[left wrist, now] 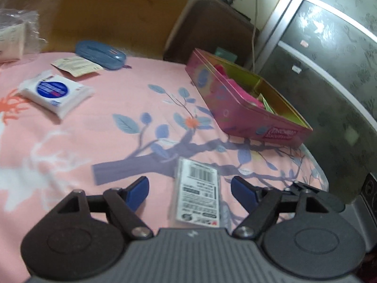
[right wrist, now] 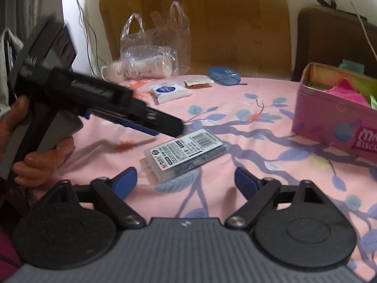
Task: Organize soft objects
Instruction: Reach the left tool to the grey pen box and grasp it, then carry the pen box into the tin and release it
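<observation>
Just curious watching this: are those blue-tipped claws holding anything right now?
Nothing. The left gripper is open around the clear plastic barcode-labelled case without touching; the right gripper is open and empty.

Open pink bedsheet (right wrist: 235,99) lies between the clear labelled case (right wrist: 186,155) and the tissue pack (right wrist: 170,91) — the pink biscuit tin (right wrist: 329,118) walls the right, the left gripper (right wrist: 165,125) overhangs the left.

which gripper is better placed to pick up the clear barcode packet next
Left. The left gripper is open and straddles the clear barcode packet on the bedsheet. The right gripper is also open, but the packet lies ahead of its fingertips.
</observation>
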